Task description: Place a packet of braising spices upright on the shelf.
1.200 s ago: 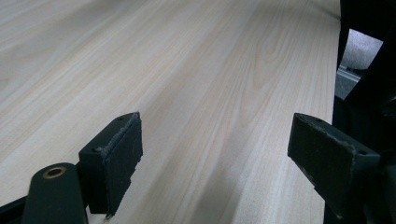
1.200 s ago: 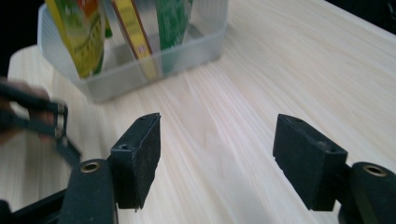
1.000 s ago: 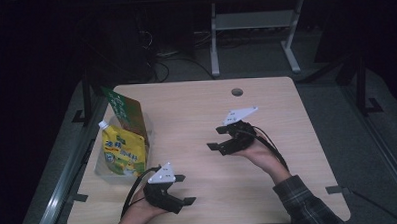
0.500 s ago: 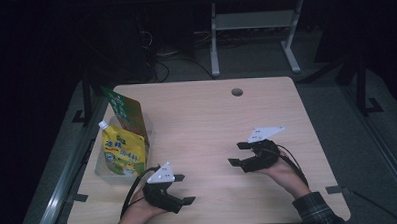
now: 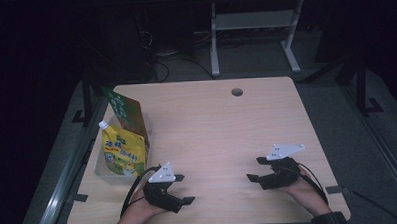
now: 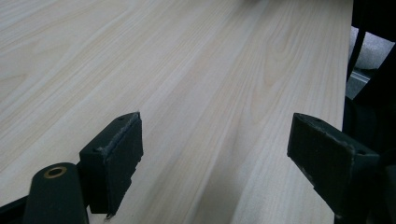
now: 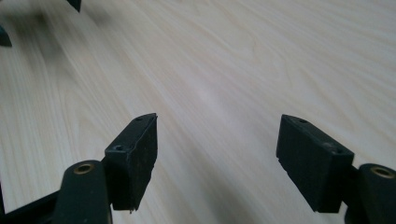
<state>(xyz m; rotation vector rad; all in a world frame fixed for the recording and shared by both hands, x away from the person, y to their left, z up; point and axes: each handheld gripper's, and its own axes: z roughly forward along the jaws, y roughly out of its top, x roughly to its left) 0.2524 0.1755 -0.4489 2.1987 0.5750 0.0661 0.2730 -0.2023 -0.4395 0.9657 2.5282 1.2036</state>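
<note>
Here your left gripper point(image 5: 185, 188) and right gripper point(image 5: 255, 169) rest low over the near edge of the wooden table point(image 5: 207, 121), jaws wide, nothing between them. The yellow pouch point(image 5: 122, 153) stands at the table's left edge, just beside your left gripper, against the green carton point(image 5: 126, 112).

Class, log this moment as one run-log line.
left gripper: open, empty | right gripper: open, empty | yellow pouch, green carton: in clear bin, table's left edge
</note>
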